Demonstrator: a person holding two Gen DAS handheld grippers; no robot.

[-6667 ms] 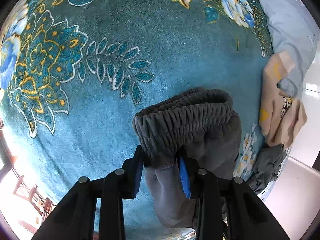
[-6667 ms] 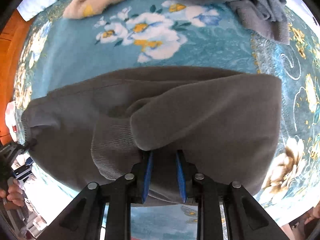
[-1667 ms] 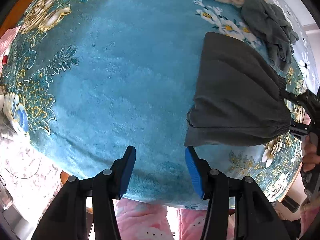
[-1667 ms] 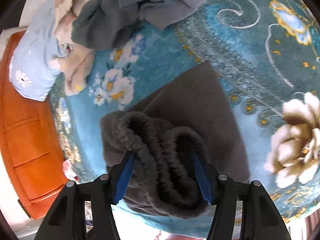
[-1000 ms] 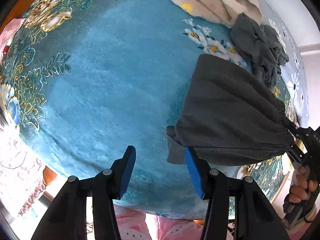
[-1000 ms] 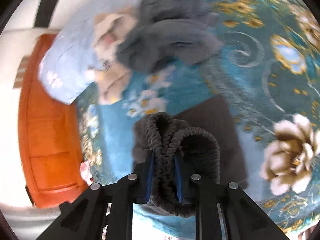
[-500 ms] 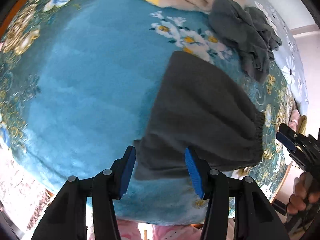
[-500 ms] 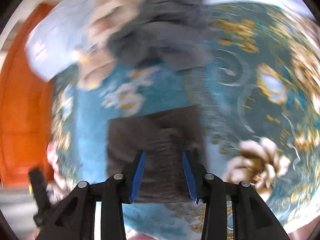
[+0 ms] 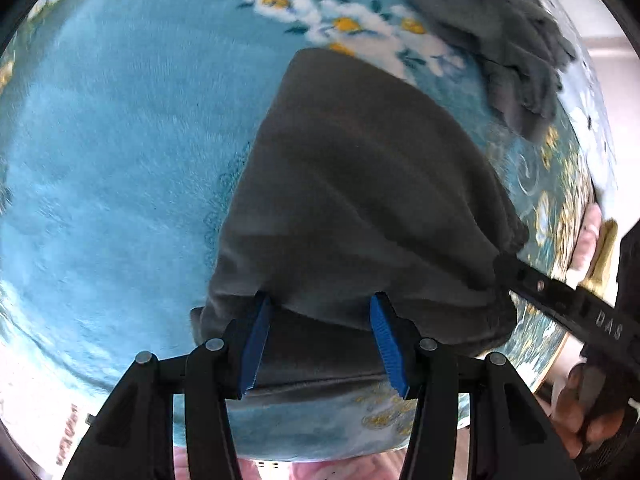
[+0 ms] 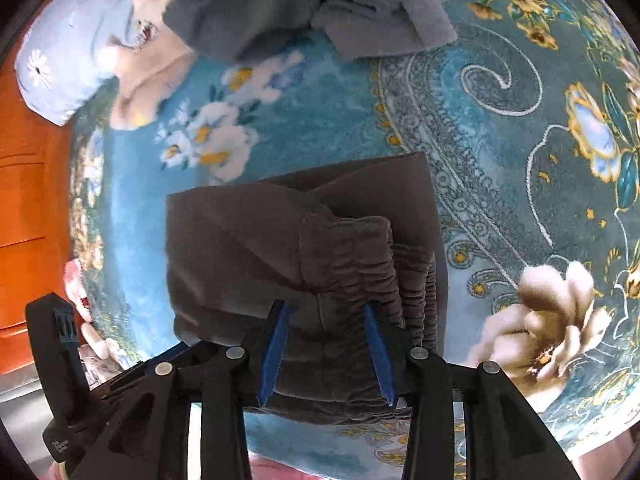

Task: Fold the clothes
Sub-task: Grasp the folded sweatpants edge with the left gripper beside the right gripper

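1. My right gripper (image 10: 326,354) has just let its jaws spread, and the blue pads now stand clear of the gathered elastic waistband (image 10: 372,264). A second ago they were pinched tight on it. The cloth lies between and under them, but I see no squeeze. I read this as the release after laying the waistband end down.

2. My left gripper (image 9: 320,346) is parted, nothing clamped. It straddles the near edge of the dark grey trousers (image 9: 360,184), pads to either side of the folded hem, not pressing. A second ago this edge lay well off to the right of the fingers, so the gripper has been carried over the bundle.

3. The trousers lie folded flat on the teal floral blanket (image 9: 112,160), near its front edge. The waistband is doubled over on top, toward my right hand (image 9: 580,412).

4. Meaning for the task: the fold appears made and set down. My judgement is that what remains is a squaring-up or one more halving, with both grippers placed to take the near edge. Risk: the thick waistband may spring open once left alone.

5. Farther off, a crumpled grey garment (image 10: 304,4) lies unfolded, with pale clothes (image 10: 140,68) beside it. Likely next in line.
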